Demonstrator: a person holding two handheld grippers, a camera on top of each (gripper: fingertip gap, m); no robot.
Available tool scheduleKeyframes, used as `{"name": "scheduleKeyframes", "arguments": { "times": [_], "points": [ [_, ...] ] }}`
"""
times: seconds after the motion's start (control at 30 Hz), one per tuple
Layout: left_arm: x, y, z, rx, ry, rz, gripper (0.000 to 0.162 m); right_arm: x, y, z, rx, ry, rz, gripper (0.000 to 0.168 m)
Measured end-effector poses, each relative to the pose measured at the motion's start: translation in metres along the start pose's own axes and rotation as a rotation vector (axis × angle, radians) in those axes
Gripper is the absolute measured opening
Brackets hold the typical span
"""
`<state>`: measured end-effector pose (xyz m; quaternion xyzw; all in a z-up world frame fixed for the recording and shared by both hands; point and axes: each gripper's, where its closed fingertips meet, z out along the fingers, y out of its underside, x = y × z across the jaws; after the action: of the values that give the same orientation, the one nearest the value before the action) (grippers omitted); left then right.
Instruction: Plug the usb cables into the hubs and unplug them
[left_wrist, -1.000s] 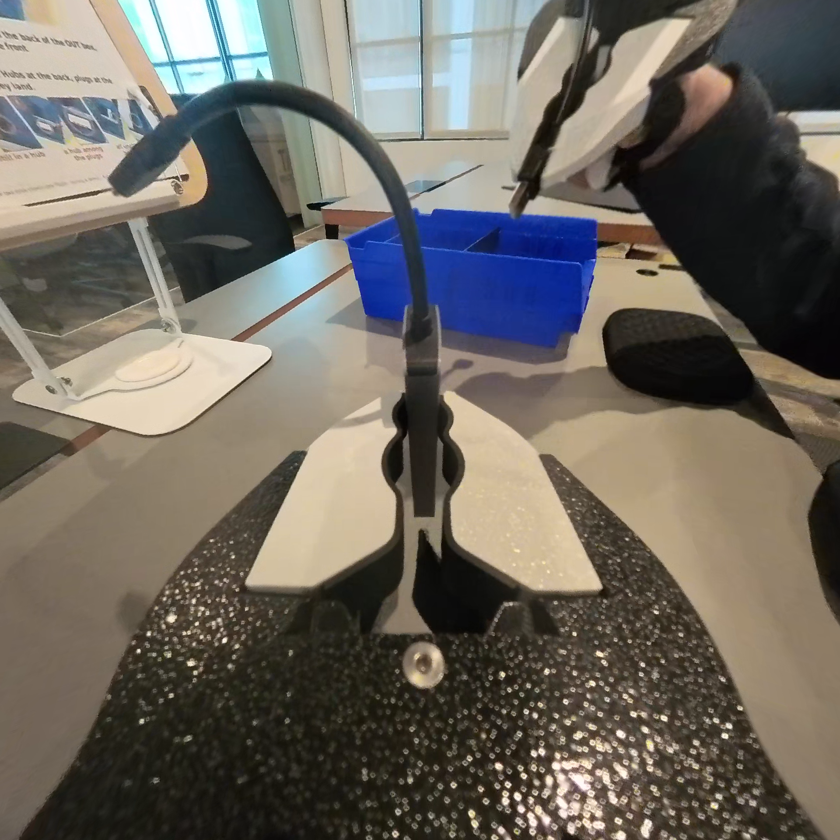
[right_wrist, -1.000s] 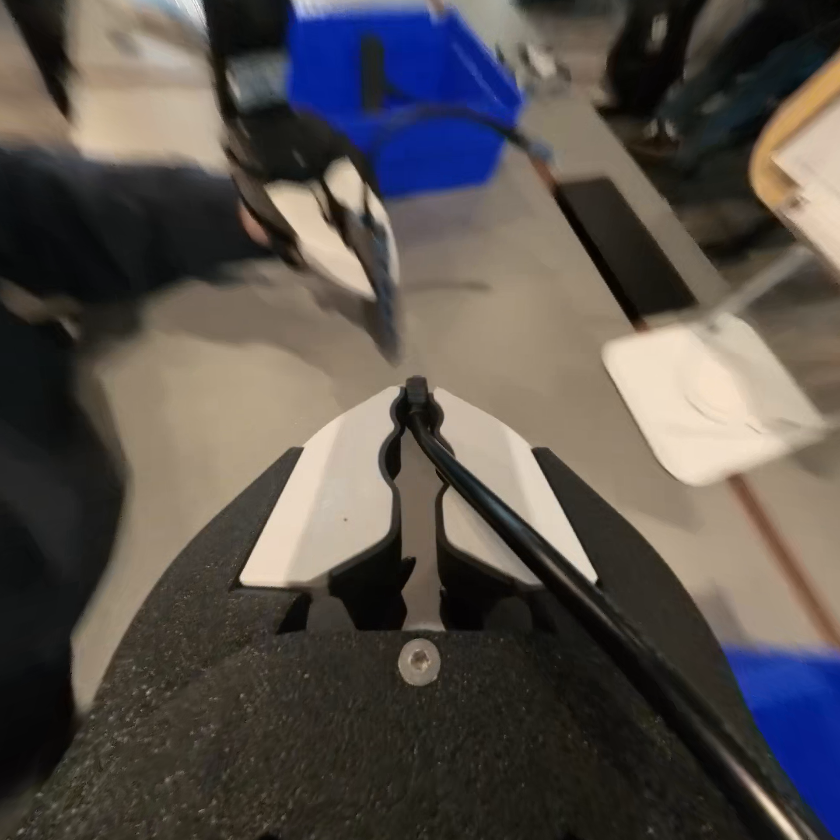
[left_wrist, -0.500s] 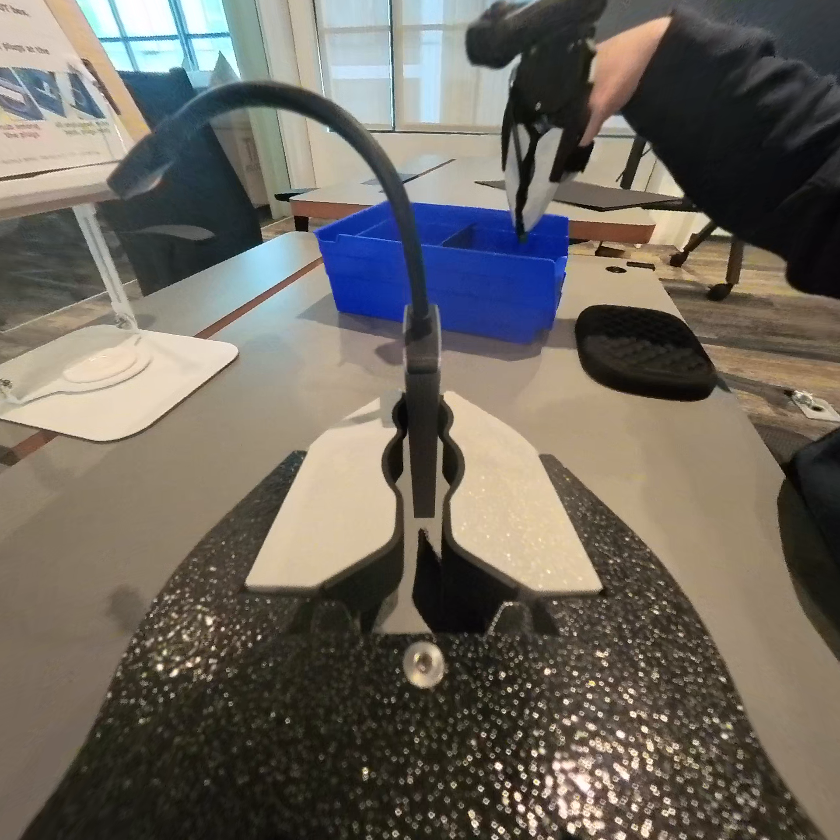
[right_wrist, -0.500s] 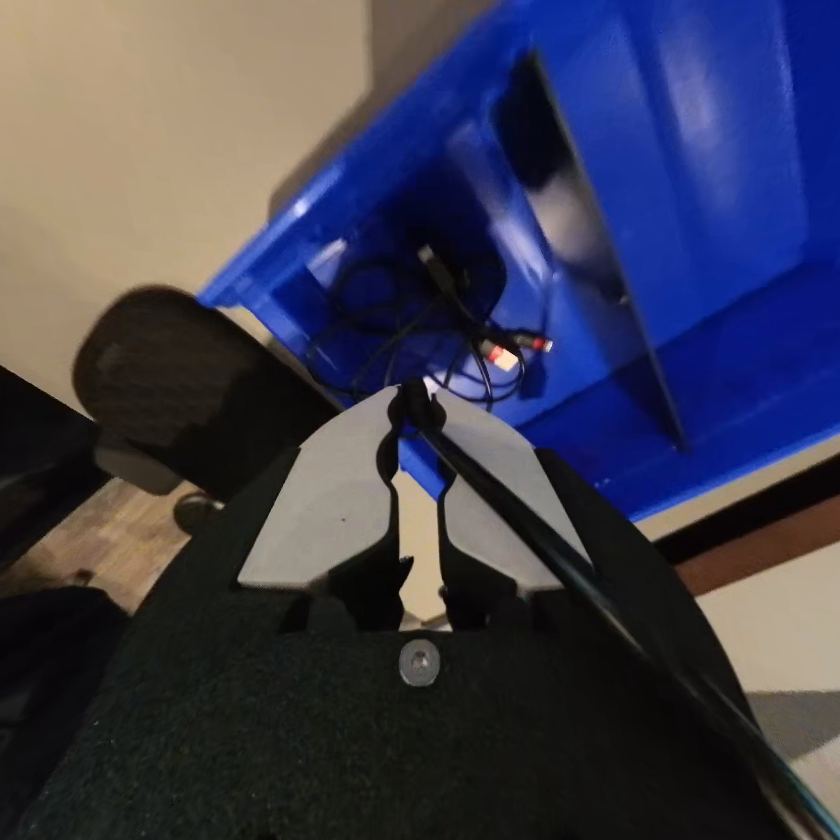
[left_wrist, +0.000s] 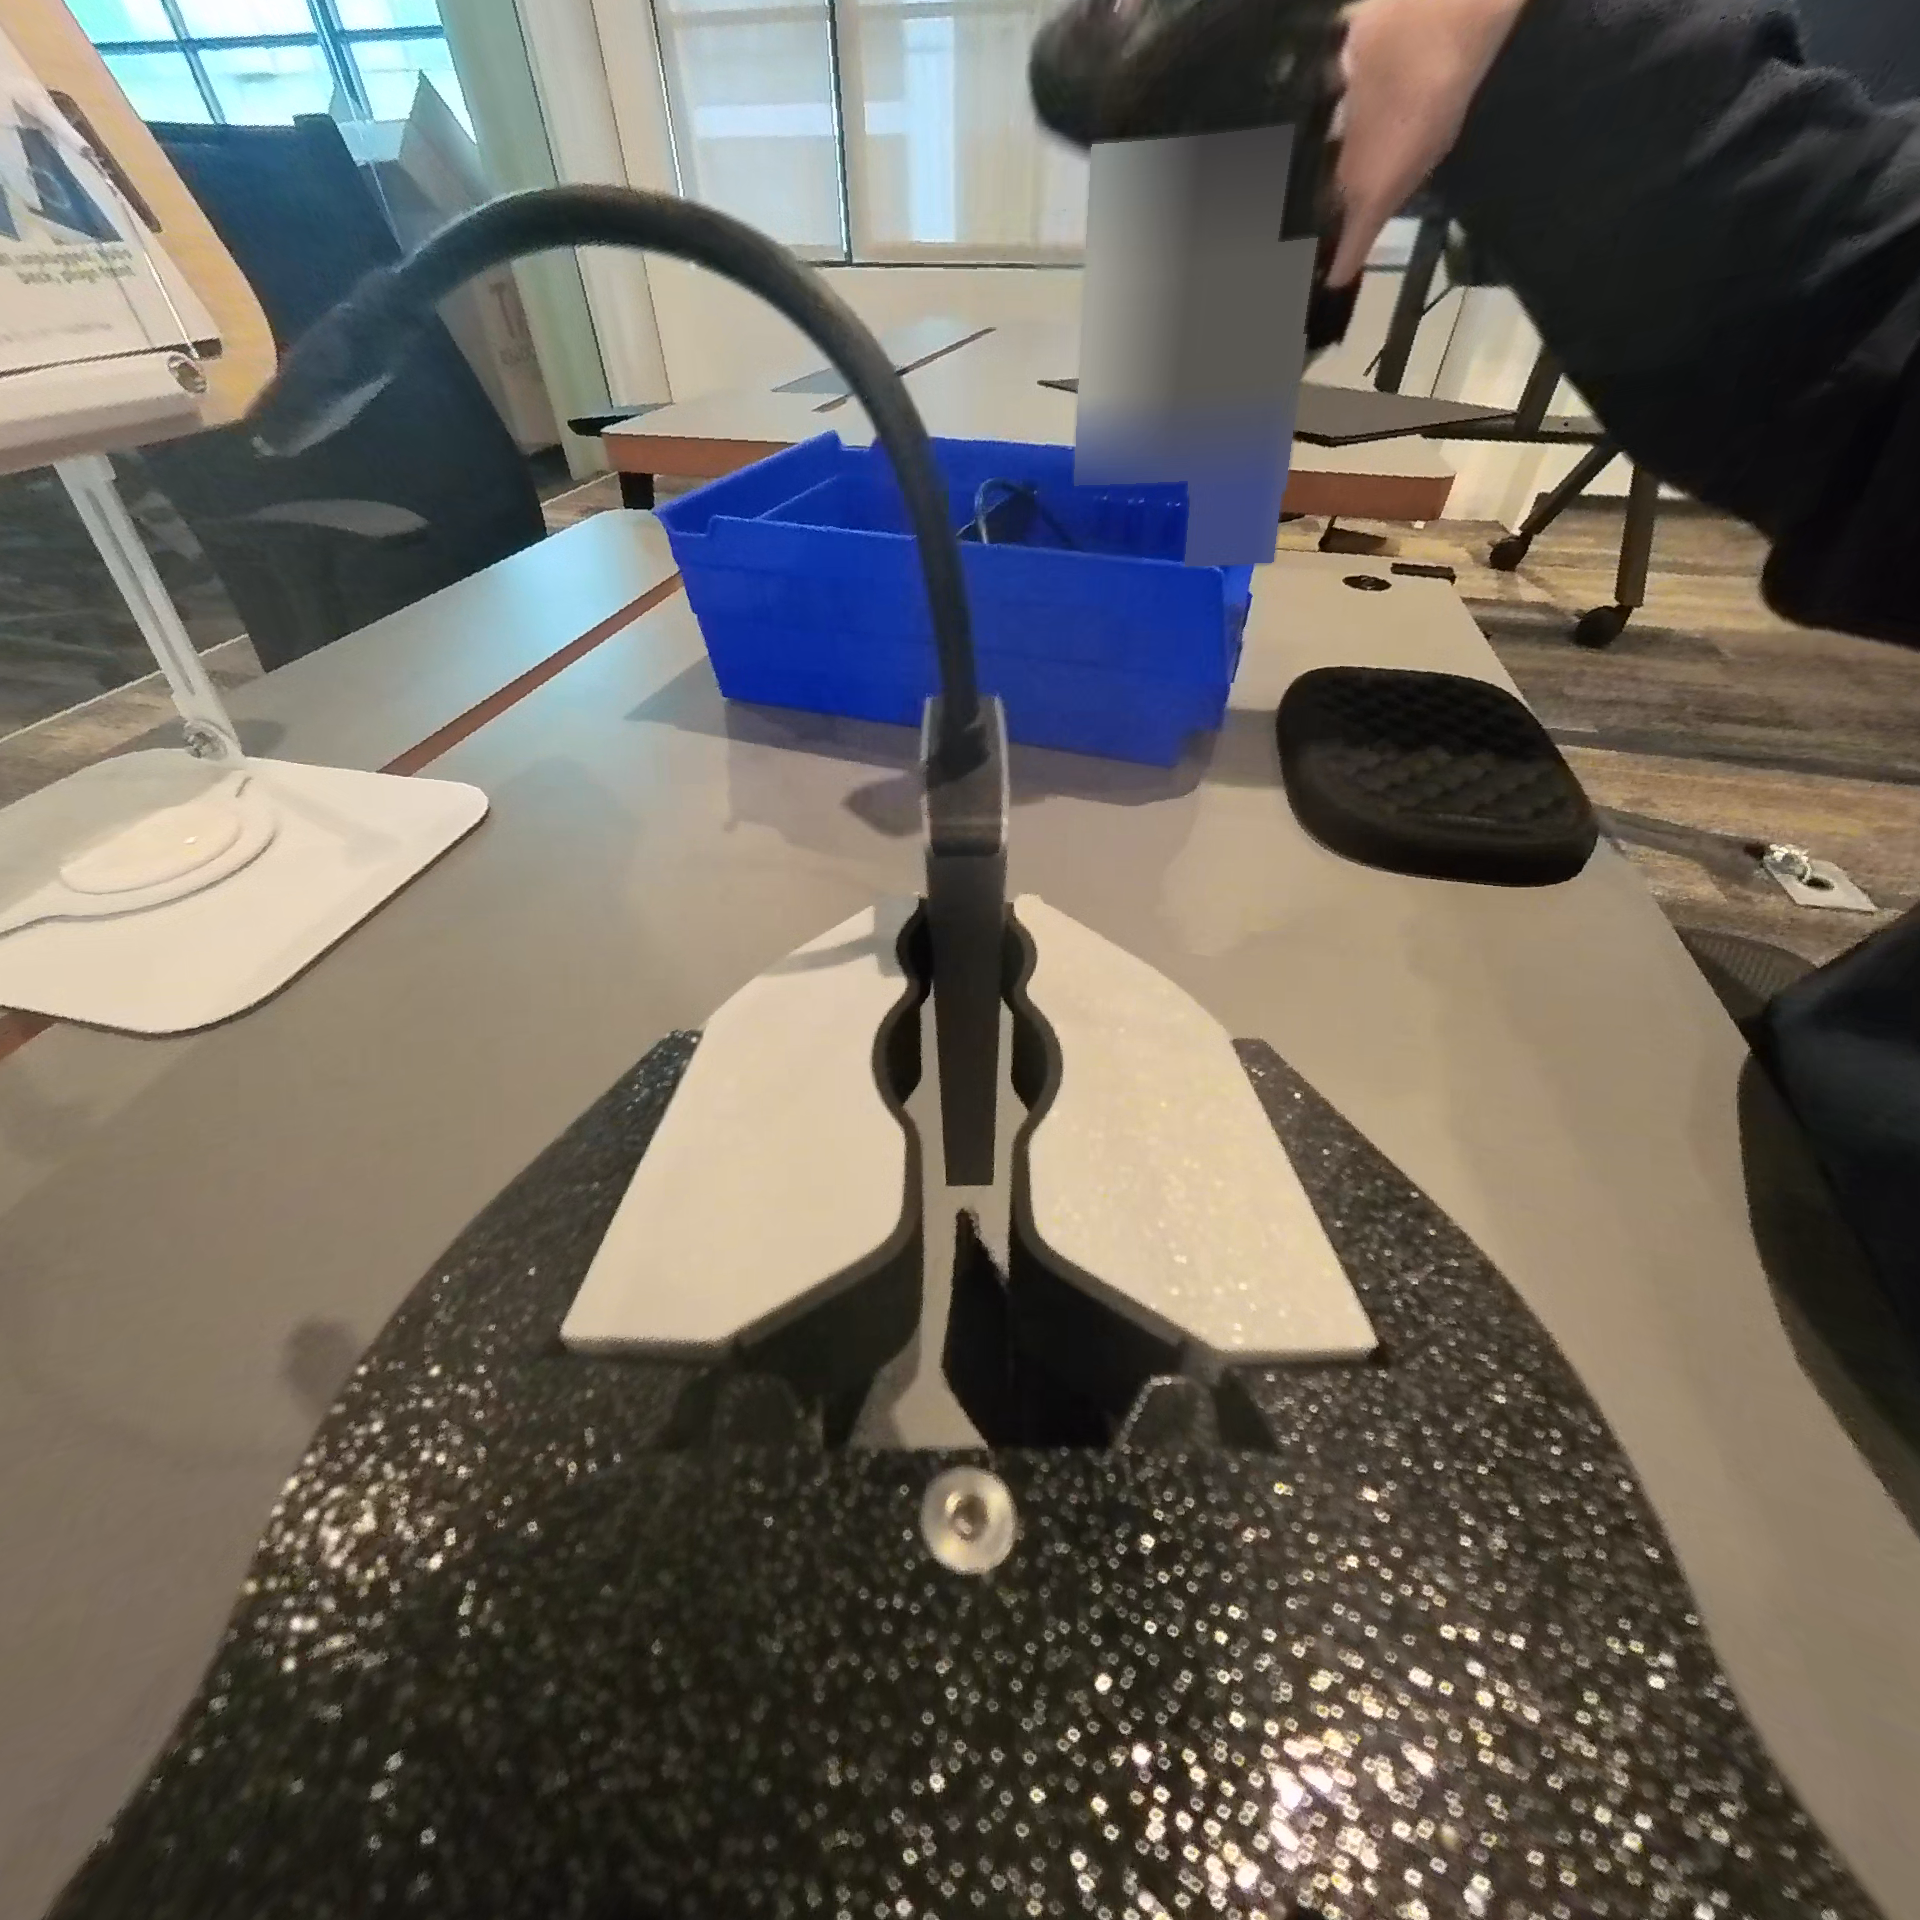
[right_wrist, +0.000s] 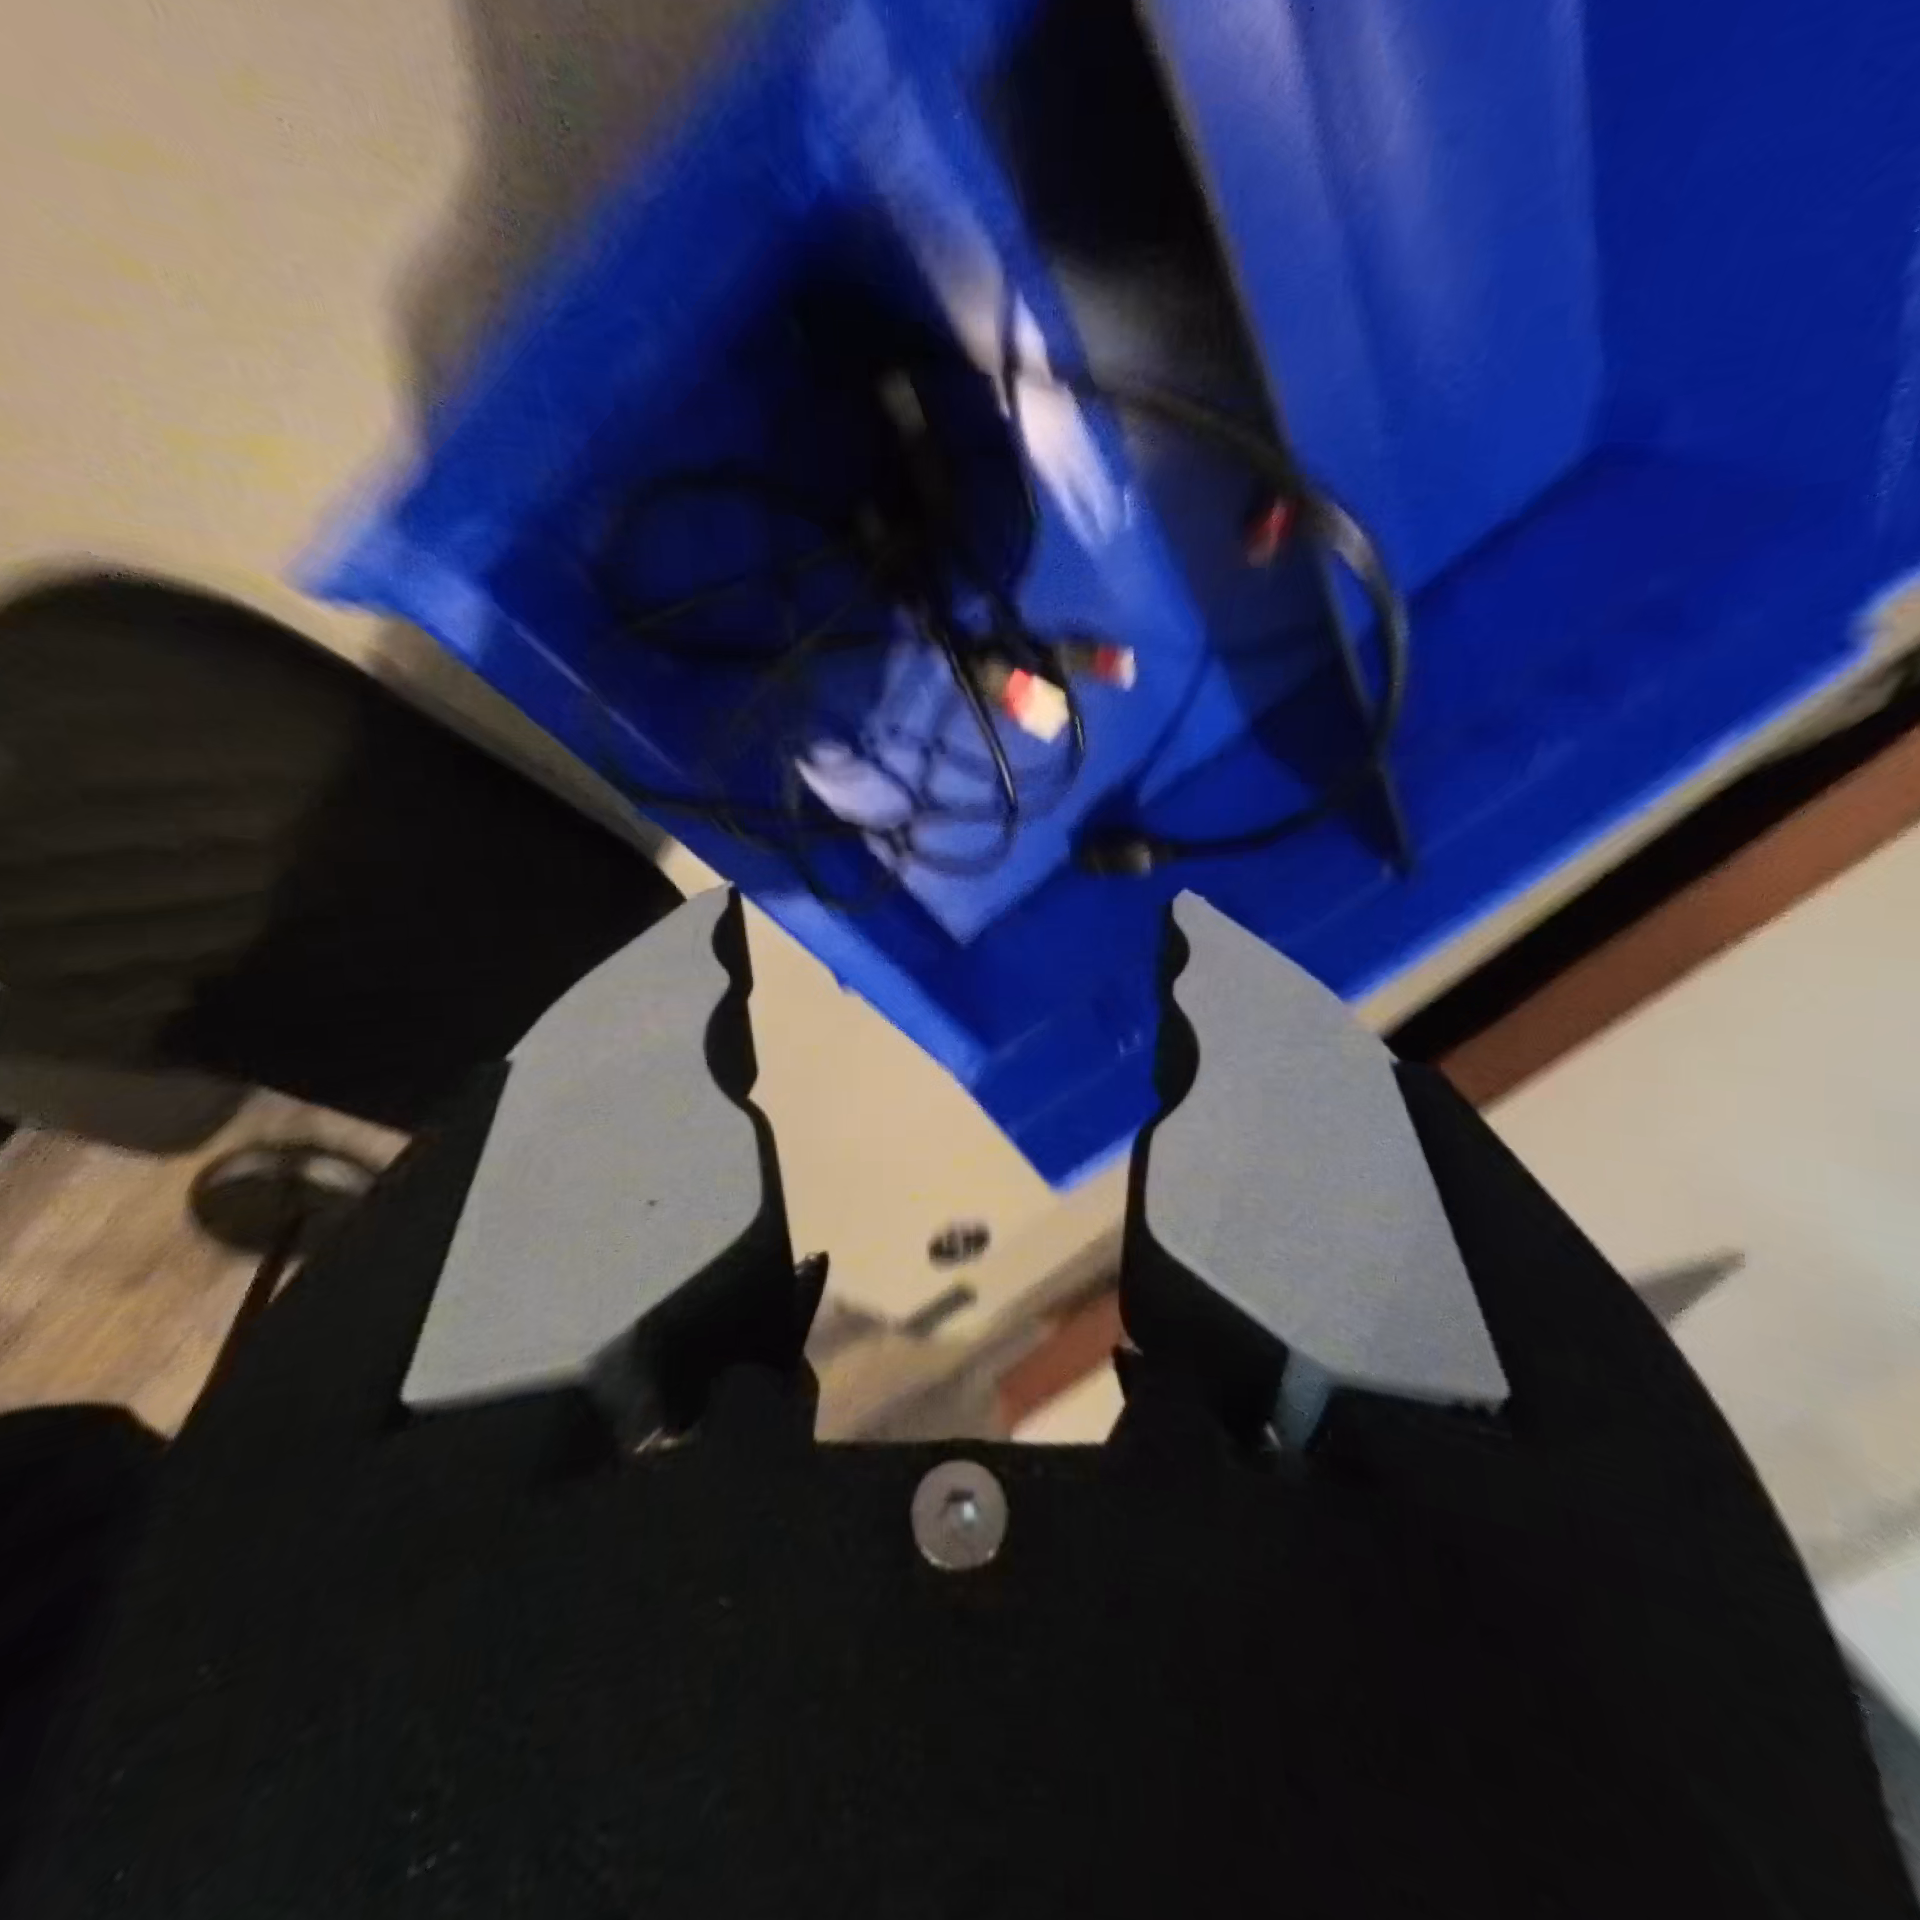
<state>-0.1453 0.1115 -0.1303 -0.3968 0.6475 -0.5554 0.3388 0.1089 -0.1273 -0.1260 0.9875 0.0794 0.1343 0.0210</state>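
the hub is clamped in the left gripper; the right gripper is held apart, empty, with the blue bin at 12 o'clock.

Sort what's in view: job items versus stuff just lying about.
Job items:
- hub clamped in left gripper
- cables in blue bin
- right gripper, open over the bin

Lying about:
- black pad
- white stand
- office chair

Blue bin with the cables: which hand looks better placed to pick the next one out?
The right. Its gripper is open, empty, and right above the blue bin where the loose cables lie. The left gripper is farther back, fingers shut on the hub.
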Motion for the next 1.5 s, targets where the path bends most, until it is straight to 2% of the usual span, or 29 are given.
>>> {"name": "scheduleKeyframes", "arguments": {
  "times": [0.17,0.27,0.37,0.5,0.57,0.6,0.67,0.77,0.9,1.0,1.17,1.23,1.33,1.5],
  "points": [
    [0.01,-0.006,0.003,0.051,0.054,-0.009,0.011,-0.095,-0.128,-0.075,0.71,-0.078,-0.322,0.07],
    [0.019,-0.017,0.001,0.126,0.117,-0.03,0.011,-0.152,-0.183,-0.101,0.989,-0.182,-0.405,0.07],
    [0.026,-0.029,-0.005,0.21,0.169,-0.048,0.011,-0.185,-0.223,-0.099,1.14,-0.229,-0.414,0.063],
    [0.031,-0.04,-0.013,0.283,0.225,-0.068,0.011,-0.218,-0.249,-0.08,1.174,-0.33,-0.435,0.063],
    [0.032,-0.042,-0.015,0.297,0.245,-0.067,0.011,-0.228,-0.257,-0.079,1.209,-0.367,-0.43,0.058],
    [0.034,-0.042,-0.015,0.299,0.252,-0.065,0.011,-0.232,-0.26,-0.078,1.226,-0.381,-0.432,0.052],
    [0.035,-0.041,-0.014,0.294,0.254,-0.06,0.011,-0.238,-0.262,-0.078,1.26,-0.383,-0.449,0.018],
    [0.036,-0.04,-0.013,0.289,0.258,-0.068,0.015,-0.231,-0.262,-0.073,1.254,-0.354,-0.437,0.012],
    [0.03,-0.043,-0.018,0.311,0.243,-0.109,0.028,-0.19,-0.239,-0.073,1.188,-0.167,-0.45,0.012],
    [0.019,-0.045,-0.025,0.324,0.195,-0.113,0.028,-0.123,-0.202,-0.082,1.095,0.039,-0.44,0.012],
    [0.006,-0.043,-0.031,0.318,0.142,-0.125,0.025,0.029,-0.116,-0.066,0.719,0.345,-0.396,0.012],
    [0.005,-0.04,-0.029,0.306,0.134,-0.119,0.023,0.077,-0.083,-0.04,0.512,0.376,-0.397,0.012],
    [0.005,-0.033,-0.025,0.265,0.113,-0.099,0.022,0.116,-0.053,-0.004,0.285,0.372,-0.425,0.012],
    [0.005,-0.026,-0.02,0.218,0.098,-0.083,0.022,0.137,-0.045,0.034,0.184,0.351,-0.435,0.012]
  ]
}}
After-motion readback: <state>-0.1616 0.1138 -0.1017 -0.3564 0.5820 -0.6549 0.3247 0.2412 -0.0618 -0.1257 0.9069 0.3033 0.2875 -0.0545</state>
